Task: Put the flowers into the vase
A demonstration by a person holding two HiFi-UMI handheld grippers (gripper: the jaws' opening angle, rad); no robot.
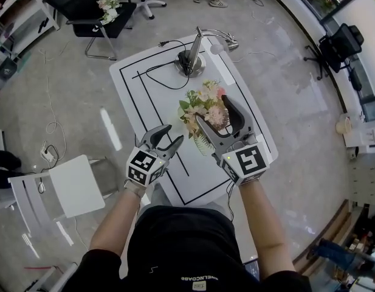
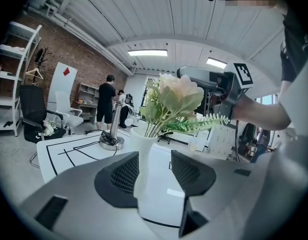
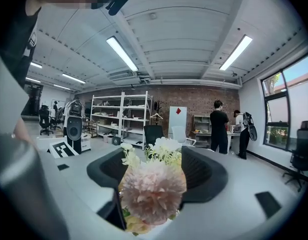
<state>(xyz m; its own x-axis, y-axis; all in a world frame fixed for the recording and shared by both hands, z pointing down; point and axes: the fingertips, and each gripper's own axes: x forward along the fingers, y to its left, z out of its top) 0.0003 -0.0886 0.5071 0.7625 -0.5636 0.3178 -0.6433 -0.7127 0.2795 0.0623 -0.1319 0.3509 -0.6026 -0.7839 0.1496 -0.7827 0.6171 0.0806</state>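
Head view: the right gripper's jaws pinch the flowers (standing in the white vase); the left gripper's jaws are spread beside it.

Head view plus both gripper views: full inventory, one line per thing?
table: 1, white with black lines, centre
vase: 1, white, on the table
flowers: 1 bunch, pink, cream and green, stems in the vase
metal stand: 1, silver, table's far end
office chairs: 2, black, far left and far right
spare flowers: 1 bunch, pale, on the far-left chair
white chair: 1, left of the person
people: 2, dark tops, background
left gripper: 1, grey, open, left of the vase
right gripper: 1, grey, shut on the flowers
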